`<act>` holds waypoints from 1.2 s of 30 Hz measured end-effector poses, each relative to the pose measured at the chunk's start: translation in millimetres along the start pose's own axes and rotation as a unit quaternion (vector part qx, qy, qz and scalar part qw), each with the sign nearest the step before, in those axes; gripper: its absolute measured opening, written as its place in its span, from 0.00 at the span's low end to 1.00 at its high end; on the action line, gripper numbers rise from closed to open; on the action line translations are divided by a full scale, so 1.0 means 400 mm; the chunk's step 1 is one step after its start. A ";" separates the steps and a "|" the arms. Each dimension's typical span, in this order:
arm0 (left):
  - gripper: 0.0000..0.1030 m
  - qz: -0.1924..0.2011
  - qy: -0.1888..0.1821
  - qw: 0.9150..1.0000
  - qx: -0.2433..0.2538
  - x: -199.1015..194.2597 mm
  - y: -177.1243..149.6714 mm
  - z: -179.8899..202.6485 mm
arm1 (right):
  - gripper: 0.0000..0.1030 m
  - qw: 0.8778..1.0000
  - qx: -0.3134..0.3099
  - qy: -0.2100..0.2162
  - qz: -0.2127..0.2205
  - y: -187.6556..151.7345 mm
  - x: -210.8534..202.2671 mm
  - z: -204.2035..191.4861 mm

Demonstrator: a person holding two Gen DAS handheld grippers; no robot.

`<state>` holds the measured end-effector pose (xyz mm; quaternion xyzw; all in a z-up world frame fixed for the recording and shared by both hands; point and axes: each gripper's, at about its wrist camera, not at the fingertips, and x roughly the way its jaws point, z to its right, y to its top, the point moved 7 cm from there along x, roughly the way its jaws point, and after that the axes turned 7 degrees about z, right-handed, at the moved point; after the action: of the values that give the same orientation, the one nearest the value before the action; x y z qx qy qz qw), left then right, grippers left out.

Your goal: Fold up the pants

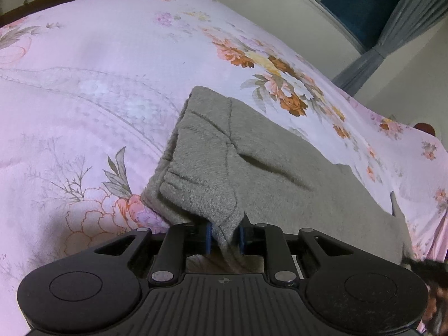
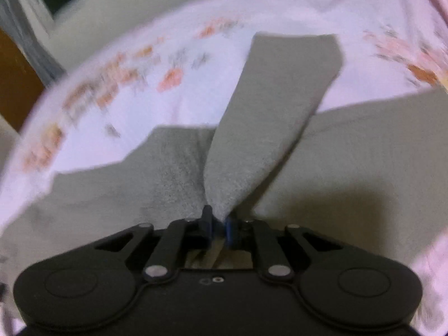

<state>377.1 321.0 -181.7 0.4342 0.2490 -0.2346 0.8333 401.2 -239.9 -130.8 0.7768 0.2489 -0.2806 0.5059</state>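
We see grey pants [image 1: 280, 173] on a floral bedsheet [image 1: 98, 70], left gripper [image 1: 226, 236] and right gripper [image 2: 219, 225] each pinching a fabric fold w/ blue pads, right view blurred, pants' far end cut off.

A bed [image 1: 84, 84] covered with a pink floral sheet [image 1: 266, 64] carries everything. Grey pants [image 1: 280, 173] lie directly on the sheet, spread toward the bed's right edge in the left wrist view, with one end folded over into a thick bundle. In the blurred right wrist view, the pants [image 2: 364, 145] stretch across the sheet [image 2: 196, 89], one strip raised off it.
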 end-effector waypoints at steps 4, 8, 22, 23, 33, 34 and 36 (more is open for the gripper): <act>0.19 -0.012 0.002 1.000 0.015 0.001 -0.007 0.009 | 0.12 1.000 0.022 -0.010 -0.011 -0.107 -0.058 0.090; 0.19 -0.018 0.006 1.000 0.017 0.001 -0.008 0.010 | 0.51 1.000 -0.012 -0.016 0.012 -0.078 -0.084 0.069; 0.19 -0.022 -0.003 1.000 -0.017 0.012 -0.015 -0.003 | 0.51 0.965 -0.229 -0.126 -0.025 0.135 0.150 -0.002; 0.19 -0.023 -0.003 1.000 -0.017 0.012 -0.015 -0.005 | 0.40 0.965 -0.232 -0.120 -0.026 0.143 0.152 0.001; 0.19 -0.023 -0.007 1.000 -0.007 0.014 -0.019 -0.003 | 0.04 0.995 0.028 -0.078 0.048 0.120 -0.129 0.326; 0.19 -0.023 -0.007 1.000 -0.008 0.014 -0.019 -0.003 | 0.05 0.995 0.060 -0.074 0.027 0.086 -0.115 0.377; 0.19 -0.024 -0.004 1.000 -0.009 0.013 -0.018 -0.002 | 0.14 0.995 0.088 -0.049 0.006 0.043 -0.096 0.421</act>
<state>376.5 316.9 -189.7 0.4199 0.2580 -0.2537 0.8323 354.1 -406.2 -148.8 0.8049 0.1933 -0.3363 0.4490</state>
